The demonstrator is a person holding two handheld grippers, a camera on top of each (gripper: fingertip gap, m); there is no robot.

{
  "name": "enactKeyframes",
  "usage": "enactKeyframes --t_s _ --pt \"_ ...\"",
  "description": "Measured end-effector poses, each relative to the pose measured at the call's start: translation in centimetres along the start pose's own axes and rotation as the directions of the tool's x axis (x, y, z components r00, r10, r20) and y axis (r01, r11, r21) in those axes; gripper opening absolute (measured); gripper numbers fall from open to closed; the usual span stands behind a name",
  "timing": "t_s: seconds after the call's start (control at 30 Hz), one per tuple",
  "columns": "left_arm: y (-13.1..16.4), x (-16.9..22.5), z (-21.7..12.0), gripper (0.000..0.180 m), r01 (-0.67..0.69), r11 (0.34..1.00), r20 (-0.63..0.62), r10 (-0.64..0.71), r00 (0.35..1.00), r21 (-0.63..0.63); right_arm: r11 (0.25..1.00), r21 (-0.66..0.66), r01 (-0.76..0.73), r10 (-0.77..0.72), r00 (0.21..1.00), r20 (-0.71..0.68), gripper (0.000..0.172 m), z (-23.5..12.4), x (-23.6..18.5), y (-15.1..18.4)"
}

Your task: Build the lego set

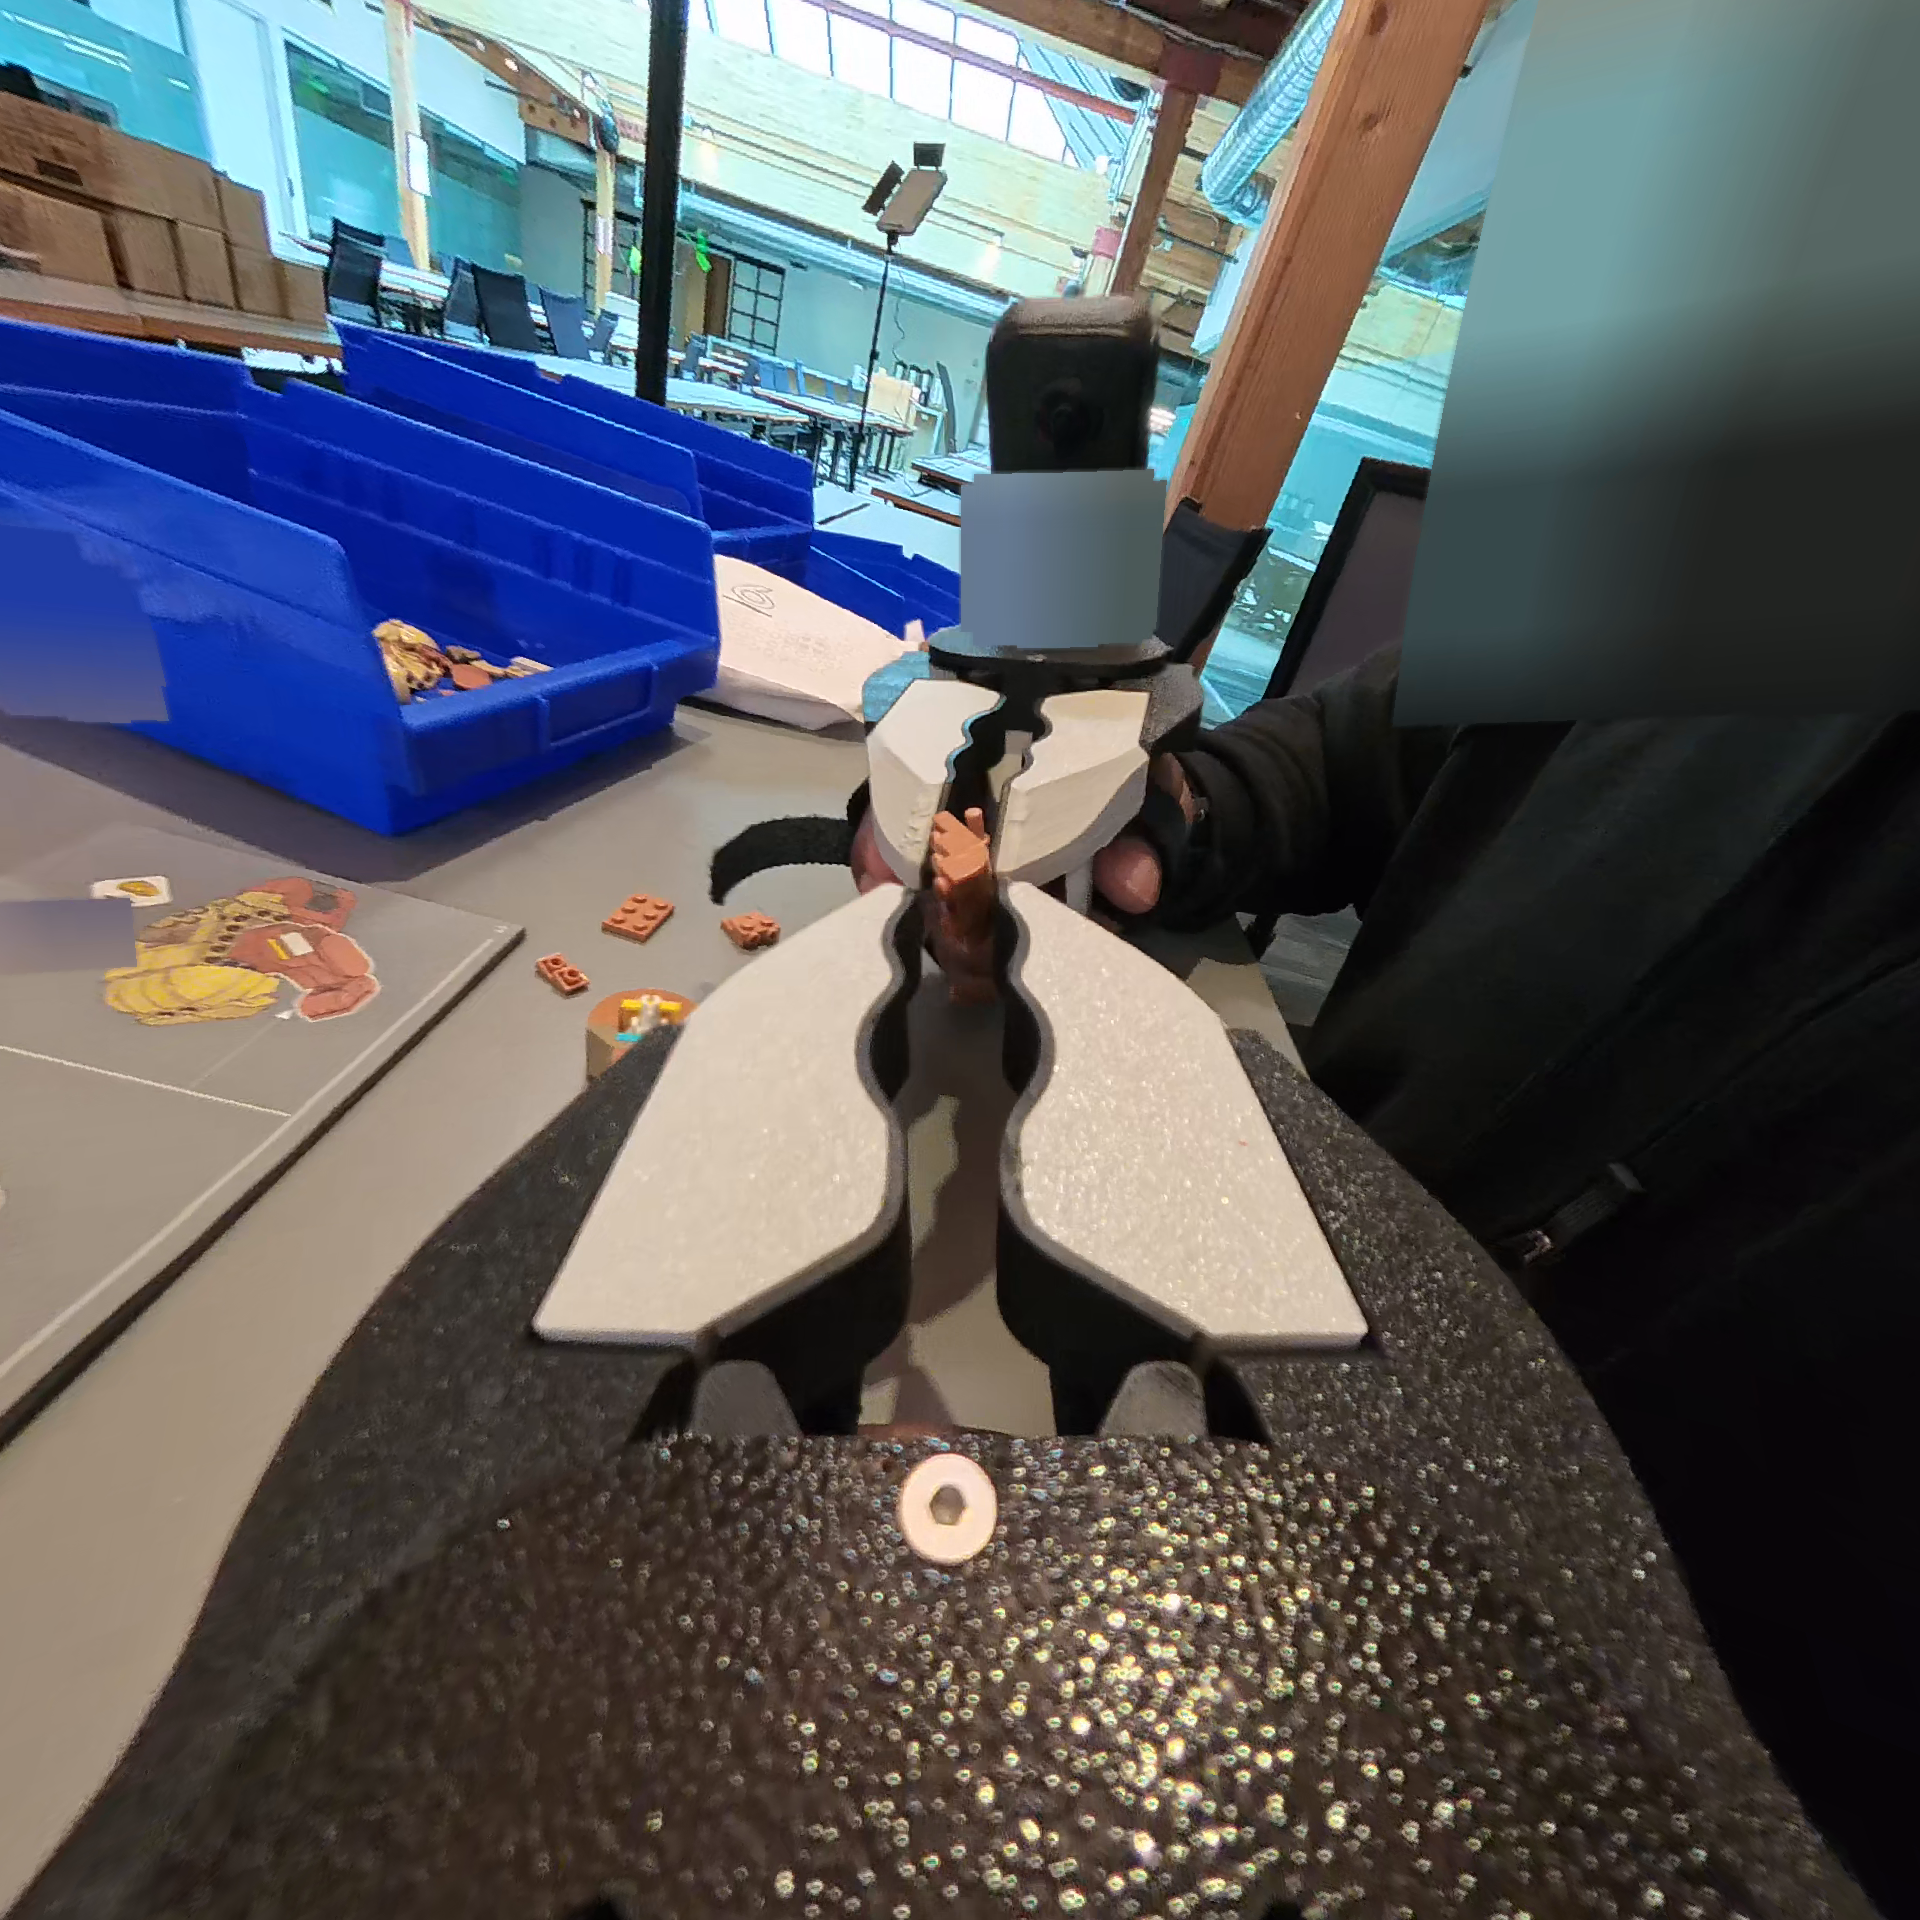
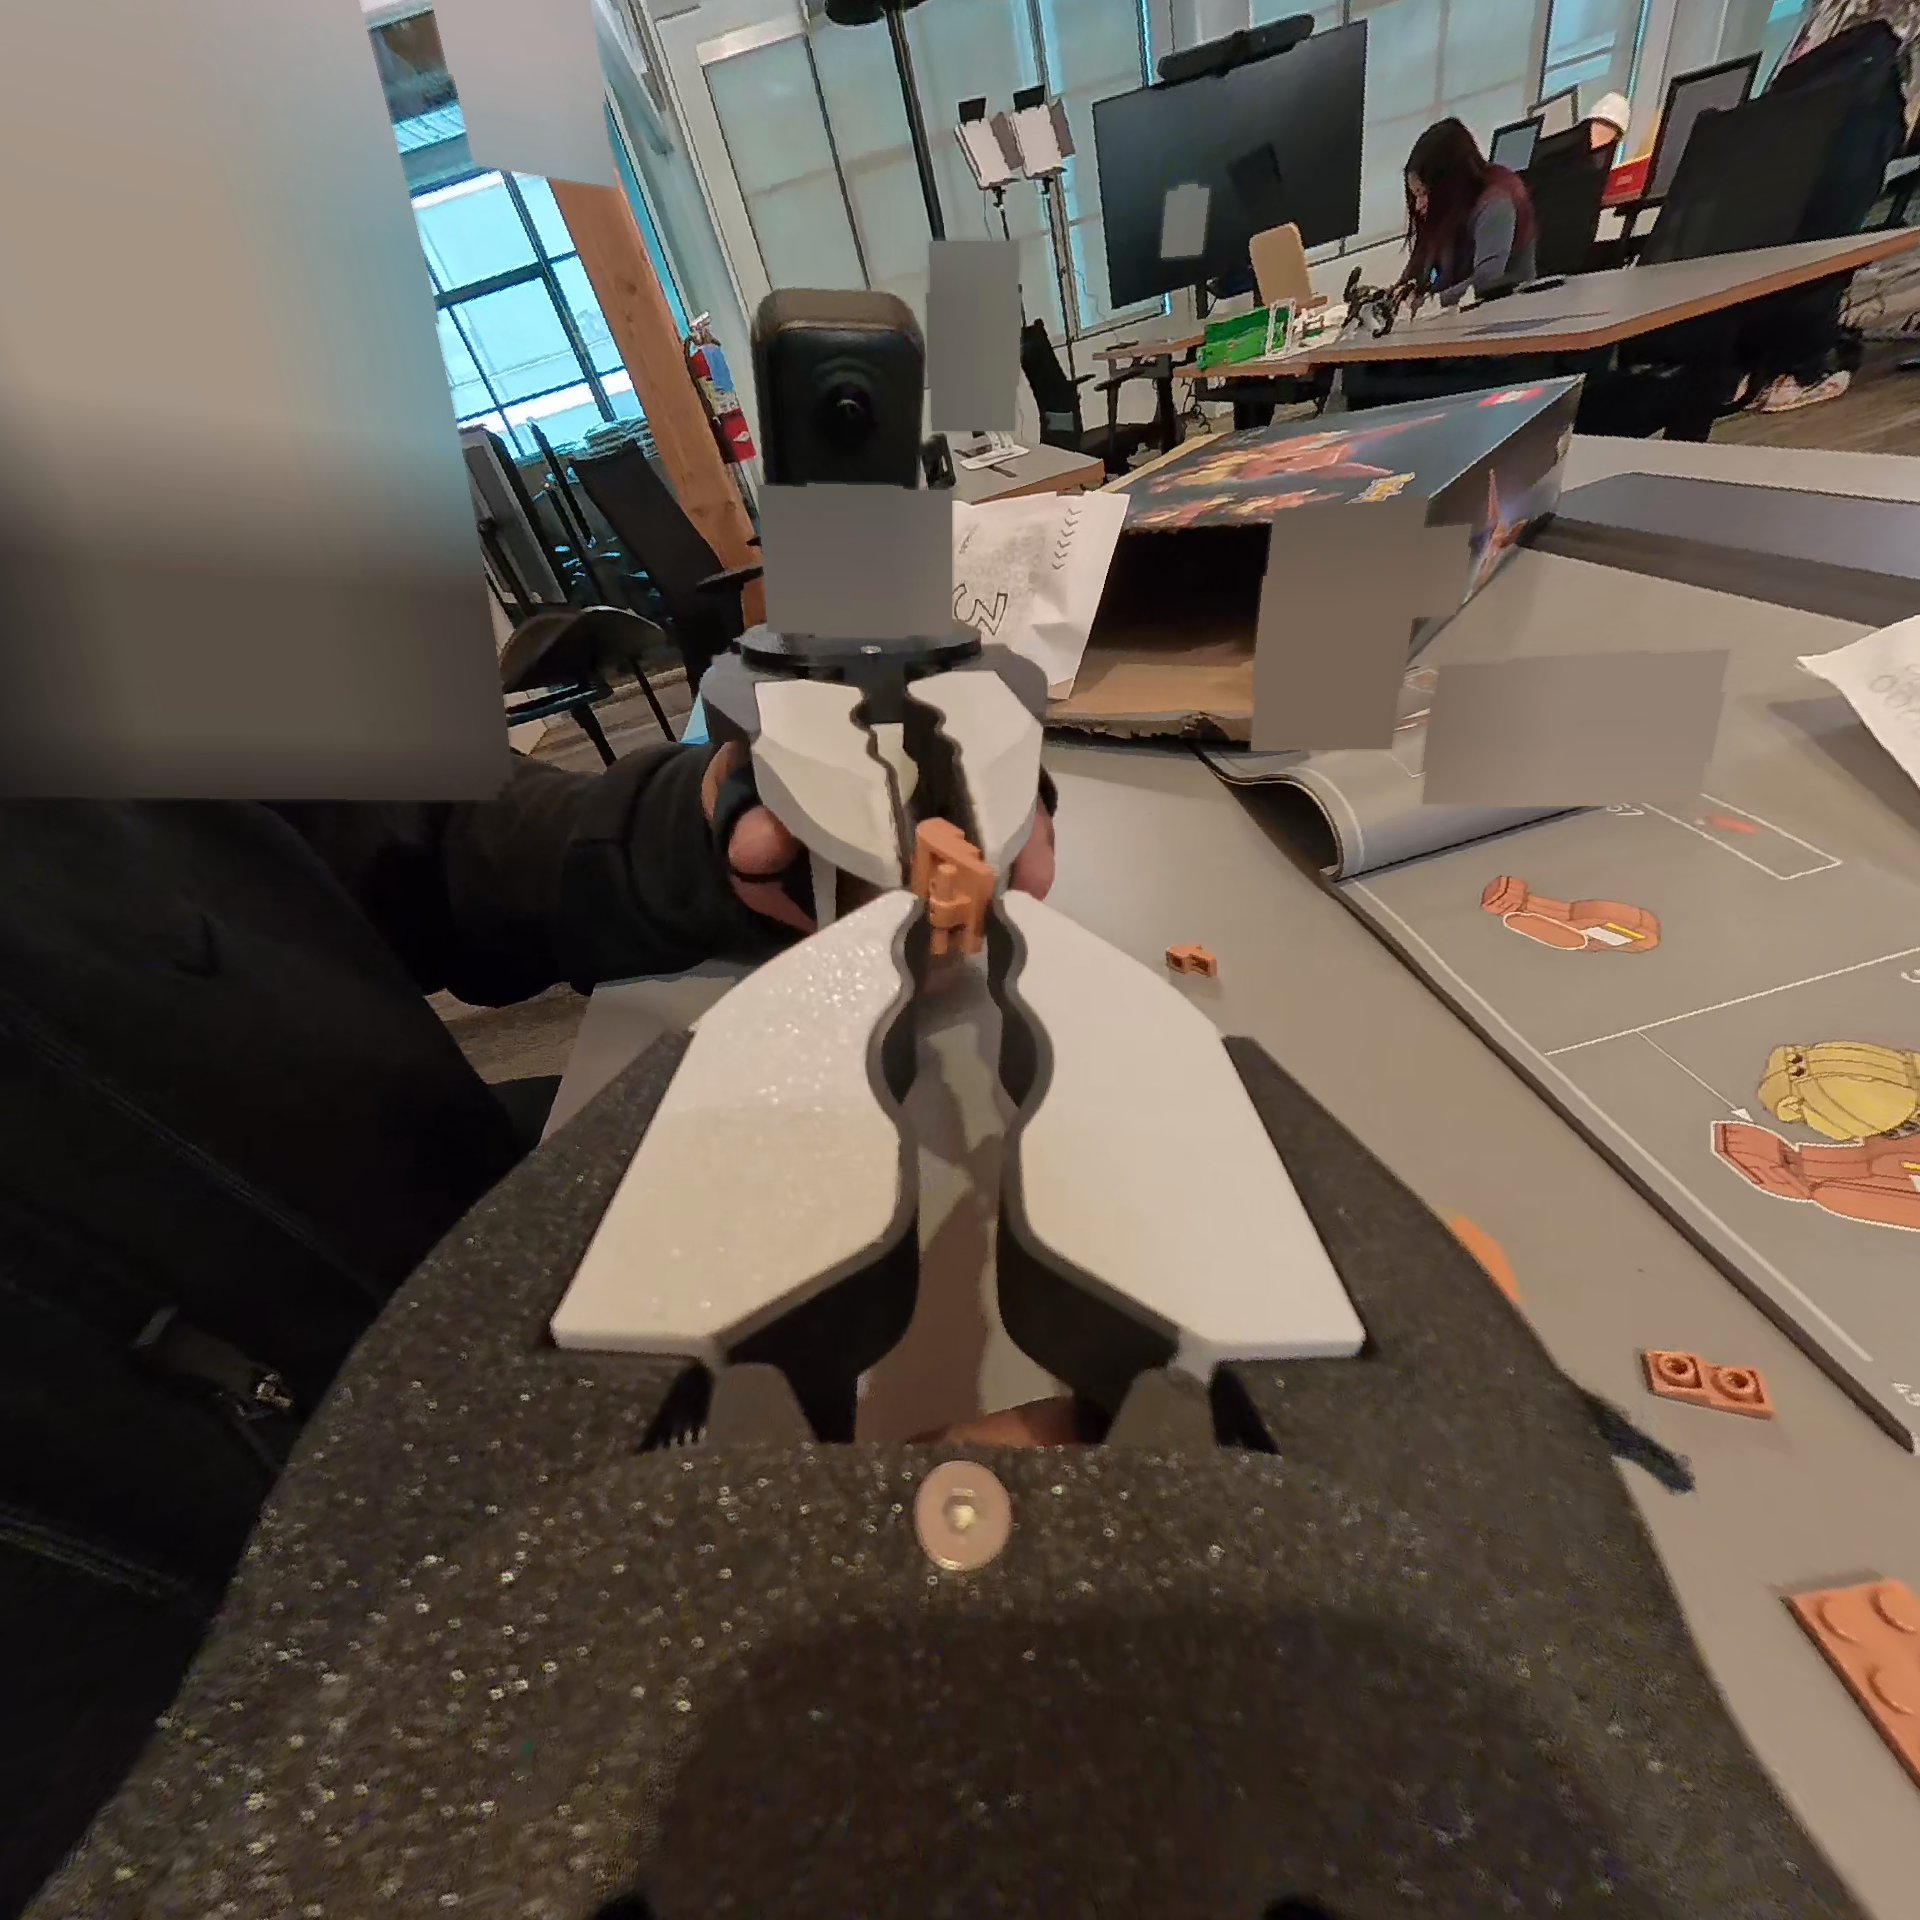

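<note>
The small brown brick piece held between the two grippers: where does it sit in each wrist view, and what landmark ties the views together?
Left wrist view: the brown brick piece is just above centre, between the left gripper and the facing right gripper.
Right wrist view: it is just above centre, where the two sets of fingertips meet.
Shared landmark: the open instruction booklet on the grey table.

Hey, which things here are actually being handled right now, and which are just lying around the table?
Handled: brown brick piece, pinched by both left gripper and right gripper, tip to tip.
Lying about: loose brown bricks, blue bins, instruction booklet, open box.
</note>
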State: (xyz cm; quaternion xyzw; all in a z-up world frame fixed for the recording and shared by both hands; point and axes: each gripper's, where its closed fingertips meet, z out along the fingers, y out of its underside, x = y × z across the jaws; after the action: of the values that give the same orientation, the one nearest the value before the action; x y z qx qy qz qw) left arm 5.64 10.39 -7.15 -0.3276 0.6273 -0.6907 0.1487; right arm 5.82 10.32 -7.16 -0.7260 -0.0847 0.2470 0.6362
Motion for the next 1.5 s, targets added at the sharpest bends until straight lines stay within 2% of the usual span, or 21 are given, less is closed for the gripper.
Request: enactKeyframes --t_s 0.5,0.73,1.1,1.5 --pt "0.4 0.4 0.2 0.008 -0.058 0.998 0.01 0.058 0.998 -0.024 0.999 -0.026 0.028 -0.028 0.999 -0.018 0.011 0.1 0.1 0.4" --pt "0.4 0.9 0.2 0.008 -0.101 0.994 -0.001 0.101 0.995 -0.03 0.991 -0.034 0.127 -0.128 0.991 -0.024 0.01 0.1 -0.4 0.3" --pt "1.3 1.8 0.6 0.01 -0.321 0.941 0.011 0.324 0.946 -0.104 0.936 -0.074 0.344 -0.346 0.938 -0.011 0.01 0.1 -1.6 0.9" --pt "1.9 2.8 0.4 0.01 -0.357 0.925 -0.052 0.353 0.934 -0.134 0.91 -0.091 0.404 -0.403 0.915 0.039 0.009 0.2 -2.6 1.4"
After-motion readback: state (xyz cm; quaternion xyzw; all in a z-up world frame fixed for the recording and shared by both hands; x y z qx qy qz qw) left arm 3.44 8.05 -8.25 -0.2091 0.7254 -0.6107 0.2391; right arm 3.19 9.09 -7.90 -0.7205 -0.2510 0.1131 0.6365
